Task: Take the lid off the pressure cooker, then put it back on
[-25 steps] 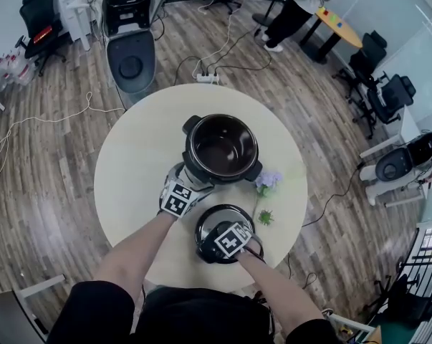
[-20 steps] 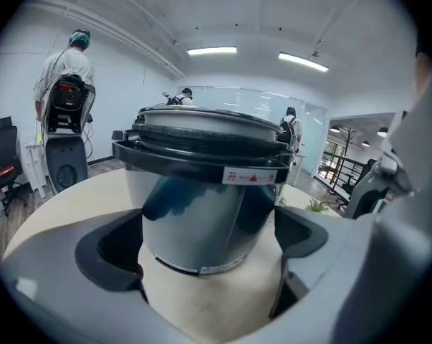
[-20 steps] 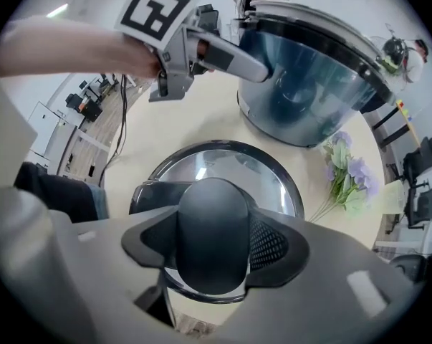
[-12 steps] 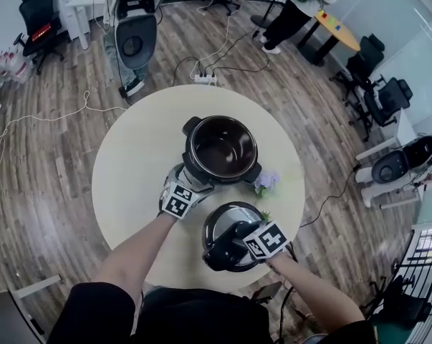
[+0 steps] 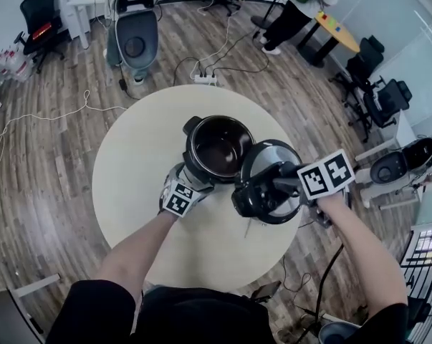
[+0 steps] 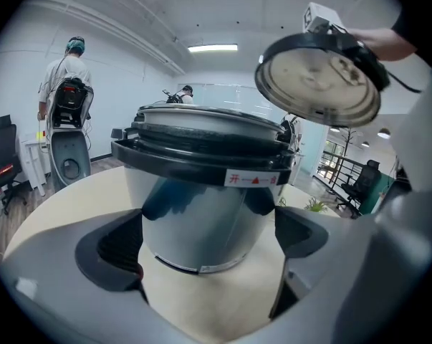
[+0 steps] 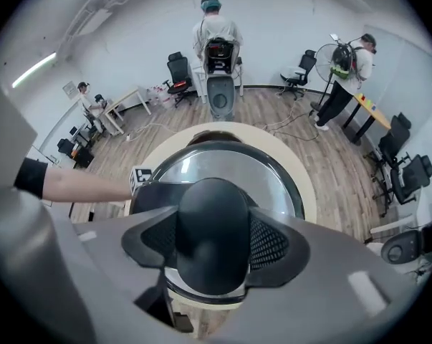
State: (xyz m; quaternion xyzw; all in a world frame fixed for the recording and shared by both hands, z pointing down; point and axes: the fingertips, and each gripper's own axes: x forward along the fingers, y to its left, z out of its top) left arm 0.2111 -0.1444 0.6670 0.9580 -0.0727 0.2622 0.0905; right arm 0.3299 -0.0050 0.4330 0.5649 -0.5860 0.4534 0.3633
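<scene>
Your right gripper (image 7: 213, 241) is clamped on the black handle (image 7: 212, 206) of the lid (image 5: 271, 162): the 2 jaws stand about half apart, and both ribbed pads press the sides of that rounded grip, so the lid hangs from it and from nothing else. The lid is in the air, tilted, with its steel top turned up toward your head. In the head view it sits to the right of the pressure cooker (image 5: 190, 149) and overlaps the pot's right edge. From the left gripper view it floats above and to the right of the rim, apart from it, with its pale underside showing. The cooker stands upright and uncovered near the middle of the round table (image 5: 140, 170), its dark inner pot bare. Your left gripper (image 6: 208, 224) is low at the near left side of the cooker, angled slightly down, with its jaws spread wide around the steel body. The body fills the gap, and both pads sit against its wall just under the black collar. A small red-marked label (image 6: 255, 180) faces you on that collar. A bit of green plant (image 6: 316, 206) shows on the table beyond the cooker's right side. Your left forearm (image 5: 133, 253) reaches in from below, the right from the lower right.
</scene>
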